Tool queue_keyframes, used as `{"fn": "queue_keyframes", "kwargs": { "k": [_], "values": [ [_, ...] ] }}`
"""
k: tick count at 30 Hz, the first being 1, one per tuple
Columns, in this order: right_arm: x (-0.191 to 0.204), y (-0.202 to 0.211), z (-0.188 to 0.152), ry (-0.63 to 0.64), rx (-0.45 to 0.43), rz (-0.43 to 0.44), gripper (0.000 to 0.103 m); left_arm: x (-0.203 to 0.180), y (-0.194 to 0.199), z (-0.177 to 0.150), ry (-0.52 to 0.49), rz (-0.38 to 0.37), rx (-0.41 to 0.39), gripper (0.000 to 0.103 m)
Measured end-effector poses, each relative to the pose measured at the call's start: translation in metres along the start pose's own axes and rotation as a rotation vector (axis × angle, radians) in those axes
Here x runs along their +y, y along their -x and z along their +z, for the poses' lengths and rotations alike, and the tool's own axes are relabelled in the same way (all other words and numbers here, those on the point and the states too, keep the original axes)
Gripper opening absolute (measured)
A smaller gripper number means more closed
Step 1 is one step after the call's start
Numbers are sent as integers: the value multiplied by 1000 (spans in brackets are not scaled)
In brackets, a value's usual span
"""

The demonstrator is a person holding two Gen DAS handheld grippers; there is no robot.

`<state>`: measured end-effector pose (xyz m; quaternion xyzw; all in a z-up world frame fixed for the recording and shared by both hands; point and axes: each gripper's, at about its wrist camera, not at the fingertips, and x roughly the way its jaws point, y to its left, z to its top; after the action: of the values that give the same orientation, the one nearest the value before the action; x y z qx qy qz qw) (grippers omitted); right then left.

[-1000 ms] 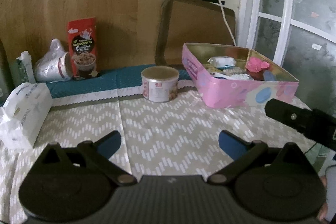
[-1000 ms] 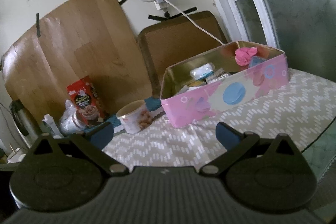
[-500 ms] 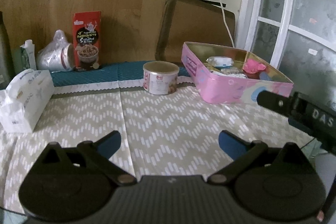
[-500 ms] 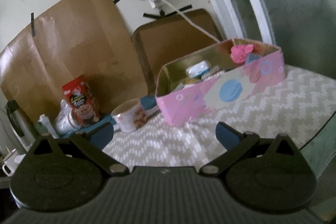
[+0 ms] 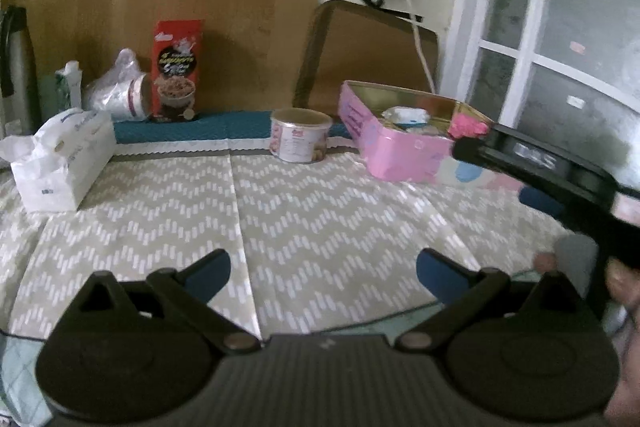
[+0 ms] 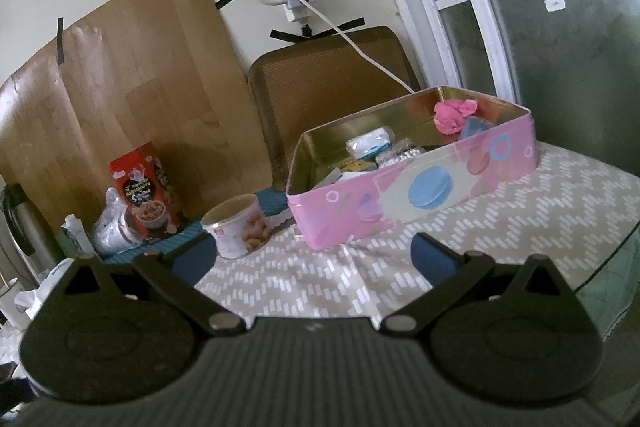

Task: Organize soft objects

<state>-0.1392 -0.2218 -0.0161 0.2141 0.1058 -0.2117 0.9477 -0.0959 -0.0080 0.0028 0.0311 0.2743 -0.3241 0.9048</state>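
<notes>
Fingers: your left gripper point(image 5: 323, 269) and right gripper point(image 6: 312, 255) both stand spread wide, nothing between the blue pads.
Left gripper: you hold it over the chevron cloth point(image 5: 304, 219), well short of everything.
Right gripper: it points at the pink tin point(image 6: 420, 195); in the left view it crosses in front of the tin.
Soft things: a pink soft lump point(image 6: 454, 115) lies in the tin's far right corner, a small white packet point(image 6: 370, 143) nearer the middle.
Nearby: round can point(image 5: 301, 141) just left of the tin; tissue pack point(image 5: 64, 163) far left.
</notes>
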Motion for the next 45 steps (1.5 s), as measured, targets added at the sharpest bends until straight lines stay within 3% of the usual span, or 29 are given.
{"fn": "queue_keyframes", "kwargs": {
  "k": [2, 6, 13, 18, 21, 25, 28, 38, 45],
  "values": [
    [-1, 0, 0, 0, 6, 1, 103, -3, 6, -2, -22, -16, -1, 103],
    [-2, 0, 2, 7, -1, 2, 103, -3, 15, -12, 8, -126, 40, 103],
    [-1, 0, 1, 16, 6, 5, 103, -23, 23, -19, -102, -198, 55, 103],
    [1, 2, 8, 41, 1, 11, 103, -8, 17, -6, -22, -210, 21, 103],
    [0, 4, 12, 68, -24, 1, 103, 3, 12, 12, 14, -161, -19, 103],
    [-5, -1, 15, 70, -11, 13, 103, 10, -1, 37, -20, 14, -51, 103],
    [-6, -8, 18, 76, 12, 25, 103, 17, -15, 55, -31, 82, -33, 103],
    [3, -13, 25, 127, -18, 116, 103, 35, -55, 80, -73, 209, -33, 103],
    [-1, -24, 18, 125, 4, 130, 103, 24, -75, 85, -103, 153, 4, 103]
  ]
}}
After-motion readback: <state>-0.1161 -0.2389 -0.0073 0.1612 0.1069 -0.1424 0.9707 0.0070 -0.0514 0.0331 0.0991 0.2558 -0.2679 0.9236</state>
